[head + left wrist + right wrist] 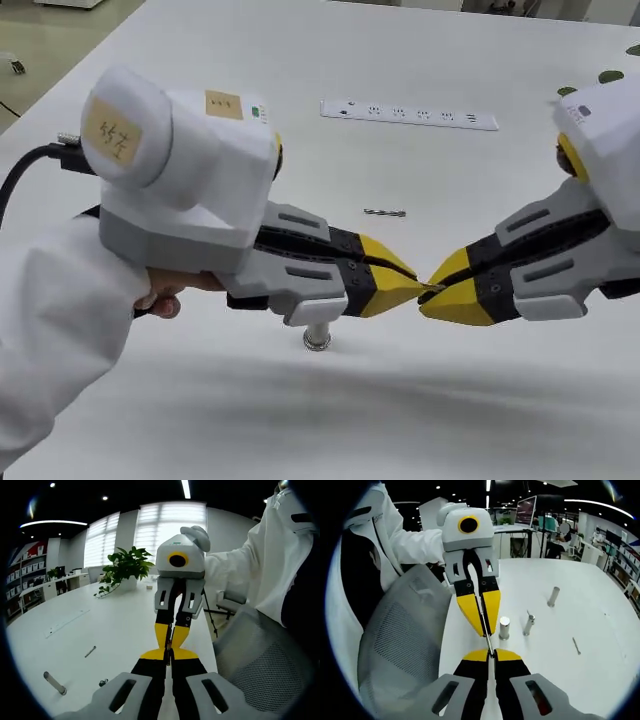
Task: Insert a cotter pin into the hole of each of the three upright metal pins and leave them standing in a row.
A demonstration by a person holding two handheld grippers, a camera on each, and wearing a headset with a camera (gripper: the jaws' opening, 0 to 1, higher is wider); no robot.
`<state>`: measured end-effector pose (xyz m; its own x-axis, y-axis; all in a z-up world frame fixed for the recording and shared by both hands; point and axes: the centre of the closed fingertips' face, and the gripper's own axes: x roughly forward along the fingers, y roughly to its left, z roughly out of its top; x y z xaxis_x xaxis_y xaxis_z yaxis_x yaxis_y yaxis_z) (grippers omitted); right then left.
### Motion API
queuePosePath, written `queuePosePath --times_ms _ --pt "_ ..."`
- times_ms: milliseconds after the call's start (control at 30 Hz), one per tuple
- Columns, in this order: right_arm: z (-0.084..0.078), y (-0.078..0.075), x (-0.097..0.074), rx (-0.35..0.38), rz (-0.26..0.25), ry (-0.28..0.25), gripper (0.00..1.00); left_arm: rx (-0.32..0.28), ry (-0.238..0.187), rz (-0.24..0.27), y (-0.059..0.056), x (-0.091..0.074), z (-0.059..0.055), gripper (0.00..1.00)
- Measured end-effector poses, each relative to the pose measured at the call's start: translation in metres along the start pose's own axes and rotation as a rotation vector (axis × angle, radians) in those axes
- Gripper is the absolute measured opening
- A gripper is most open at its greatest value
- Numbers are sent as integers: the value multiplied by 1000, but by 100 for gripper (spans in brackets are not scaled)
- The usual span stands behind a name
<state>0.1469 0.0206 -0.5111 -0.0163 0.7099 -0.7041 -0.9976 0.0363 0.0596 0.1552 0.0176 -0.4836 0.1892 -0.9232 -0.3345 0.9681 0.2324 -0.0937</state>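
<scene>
My left gripper (418, 291) and my right gripper (430, 297) meet tip to tip above the white table (300, 150). A thin cotter pin (484, 622) runs between them, and both pairs of jaws are shut on it. In the right gripper view three upright metal pins stand on the table: a stubby one (504, 628), one with something thin sticking out of its top (529, 624), and a farther one (553, 596). One metal pin (317, 338) shows under the left gripper in the head view. A loose cotter pin (385, 212) lies behind the grippers.
A white power strip (410, 113) lies at the far side of the table. A potted plant (125, 567) stands at one table end. A mesh chair (405, 630) and the person's white sleeve (50, 330) are close by.
</scene>
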Motion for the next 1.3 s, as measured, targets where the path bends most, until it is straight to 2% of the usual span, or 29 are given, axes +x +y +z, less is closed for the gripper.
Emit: queuePosePath --times_ms 233,433,567,700,800,833,1000,1133,1167,1300 --pt "-2 8 0 -34 35 32 0 38 34 -37 -5 0 -5 0" --pt "-4 15 0 -25 62 49 0 56 50 -59 -9 1 -7 0" --pt "-5 17 1 -17 69 41 0 14 54 -69 -10 1 -10 0" --pt "-5 15 2 -28 61 40 0 20 58 -61 -9 1 -11 0" --pt "-7 8 2 -31 34 52 0 21 47 -15 2 -1 -9 2" --pt "-8 6 2 -34 25 56 0 -5 41 11 7 -3 -8 4" --pt "-16 -6 8 -20 -8 87 0 -6 25 61 20 -11 -9 23" --pt "-18 -10 14 4 -20 95 0 -15 41 101 28 -18 -17 29" --pt "-22 -13 16 27 -36 114 0 -15 47 116 31 -21 -20 29" --pt "-27 -18 25 49 -41 135 0 -35 67 166 42 -27 -32 34"
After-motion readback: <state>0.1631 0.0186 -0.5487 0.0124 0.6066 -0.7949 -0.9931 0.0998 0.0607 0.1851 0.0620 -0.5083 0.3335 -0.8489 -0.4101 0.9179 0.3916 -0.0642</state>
